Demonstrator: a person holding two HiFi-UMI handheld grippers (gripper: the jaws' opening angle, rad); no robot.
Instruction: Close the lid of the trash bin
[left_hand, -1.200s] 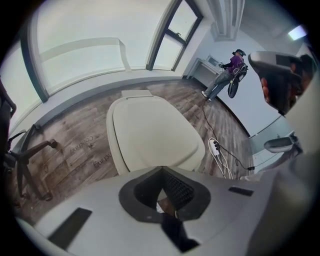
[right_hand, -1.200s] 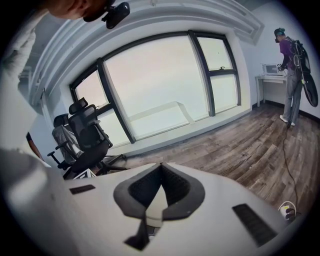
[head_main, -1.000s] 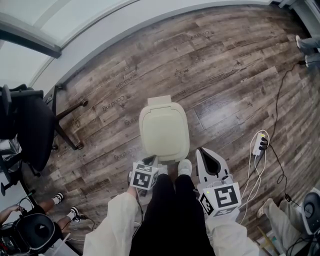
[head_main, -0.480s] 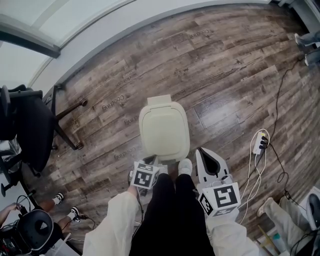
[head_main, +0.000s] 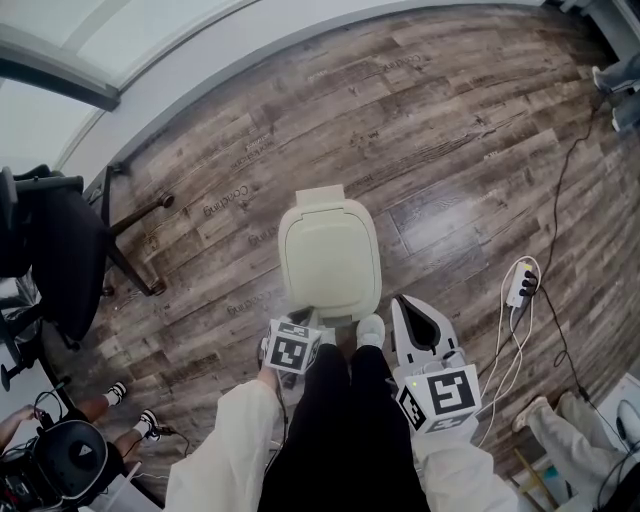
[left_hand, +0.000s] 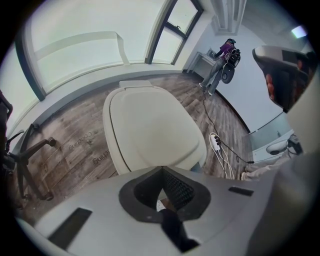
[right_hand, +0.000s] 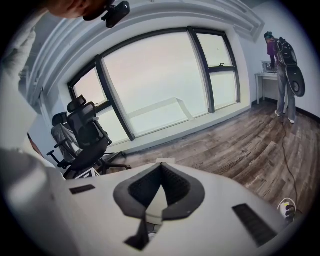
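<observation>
The bin (head_main: 322, 202) stands mid-floor (head_main: 450, 120) with the lid (head_main: 330, 265) down on it. Just before its near edge are the left gripper (head_main: 304, 324), toward the left corner, and the right gripper (head_main: 405, 302), off the right corner, with a shoe (head_main: 370, 332) between them. A chair (head_main: 60, 250) stands at the floor's left edge, well apart. A power strip (head_main: 521, 290) lies right of the right gripper.

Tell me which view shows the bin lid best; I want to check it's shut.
Head view: the whole lid shows from above, lying flat. The left gripper view shows most of it, near edge cut off. The right gripper view shows only a sliver.
</observation>
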